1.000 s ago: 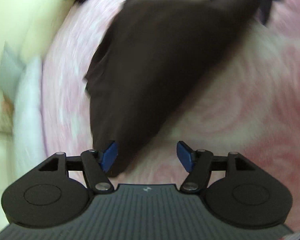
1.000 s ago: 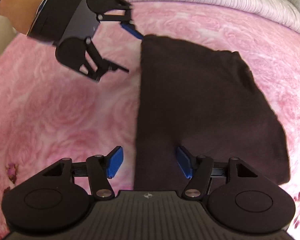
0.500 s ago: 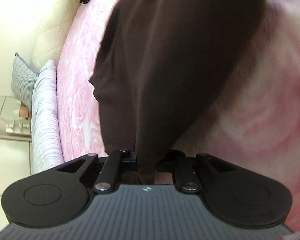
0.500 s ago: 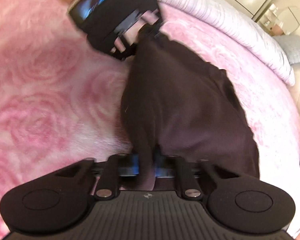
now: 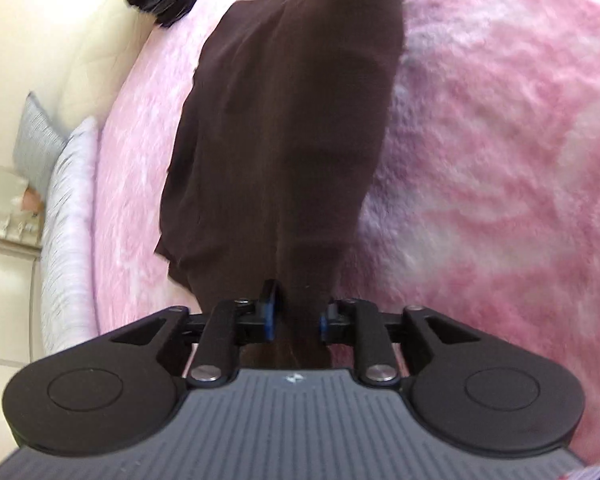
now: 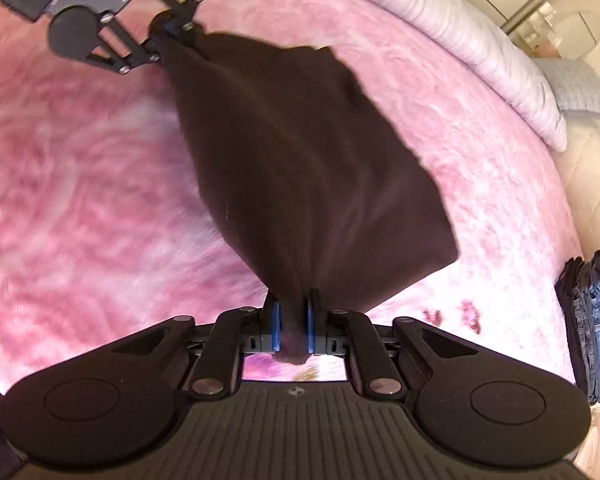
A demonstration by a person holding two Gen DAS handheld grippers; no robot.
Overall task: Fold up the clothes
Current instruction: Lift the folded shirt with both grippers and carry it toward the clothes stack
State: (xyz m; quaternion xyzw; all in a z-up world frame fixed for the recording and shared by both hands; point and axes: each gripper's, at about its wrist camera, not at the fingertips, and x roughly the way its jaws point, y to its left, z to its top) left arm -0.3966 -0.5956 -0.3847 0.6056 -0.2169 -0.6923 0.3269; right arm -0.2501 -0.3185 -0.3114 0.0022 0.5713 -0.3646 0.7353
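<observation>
Both claws are clamped on cloth: we see the left gripper (image 5: 295, 318) pinching one end of the dark brown garment (image 5: 284, 128), and the right gripper (image 6: 292, 326) pinching the opposite end, fabric bunched between its blue pads (image 6: 275, 326). Garment (image 6: 300, 168) hangs stretched between them above the pink rose-patterned bedspread (image 6: 80, 184). We note a white striped pillow (image 6: 460, 52) along the bed's far edge and stacked dark clothes (image 6: 592, 328) at its right edge.
</observation>
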